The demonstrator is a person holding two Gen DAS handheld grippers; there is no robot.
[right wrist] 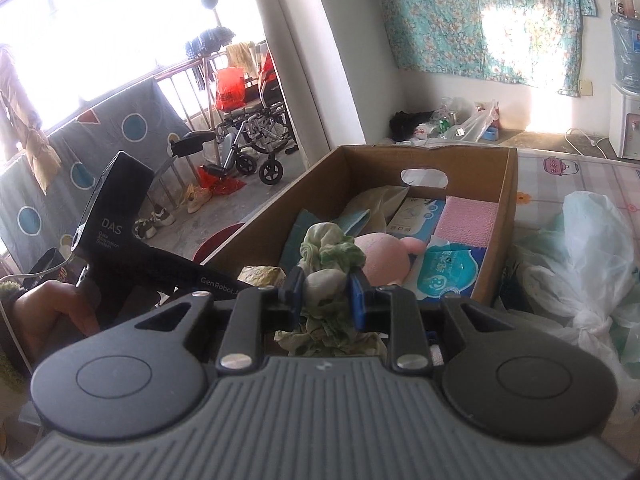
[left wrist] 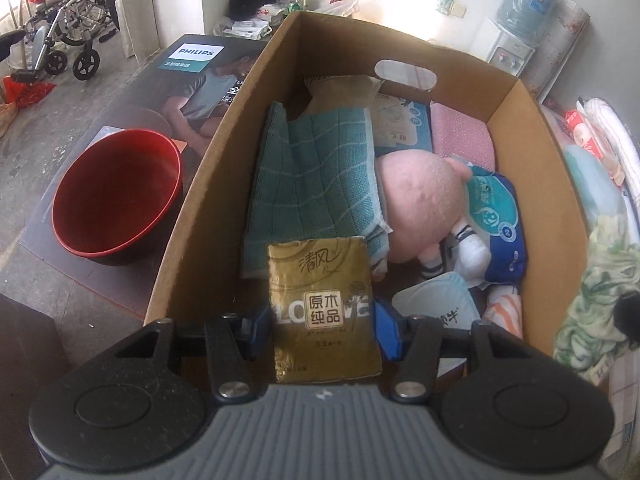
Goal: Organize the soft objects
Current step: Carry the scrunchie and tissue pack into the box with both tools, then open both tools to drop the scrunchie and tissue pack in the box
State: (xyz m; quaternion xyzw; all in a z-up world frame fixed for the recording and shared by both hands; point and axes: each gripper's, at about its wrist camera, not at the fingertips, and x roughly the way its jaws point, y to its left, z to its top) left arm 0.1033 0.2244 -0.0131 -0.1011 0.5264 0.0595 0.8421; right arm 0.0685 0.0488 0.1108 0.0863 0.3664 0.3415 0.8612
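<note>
Left gripper: blue-padded jaws about half open, pressed on both sides of a gold tissue pack, which hangs upright over the near end of the cardboard box. Right gripper: jaws nearly together, pinching a bunched green-and-white cloth that bulges above the fingers and trails below them, just short of the box's near edge. Cardboard box, open-topped, with a hand-hole cutout in the far wall. Contents: teal checked towel along the left side; tan pouch at the far left, partly under the towel; pink plush toy in the middle, touching the towel's right edge; light blue printed pack and pink textured cloth against the far wall; blue wet-wipe pack at the right, just beside the plush; white pouch and orange-striped cloth at the near right. Outside the box, left: red basin standing on a flat Philips carton. Right: floral bedding and a white plastic bag. Far left: wheelchair. Far right: water dispenser. A person's hand grips the left gripper's black handle in the right wrist view.
</note>
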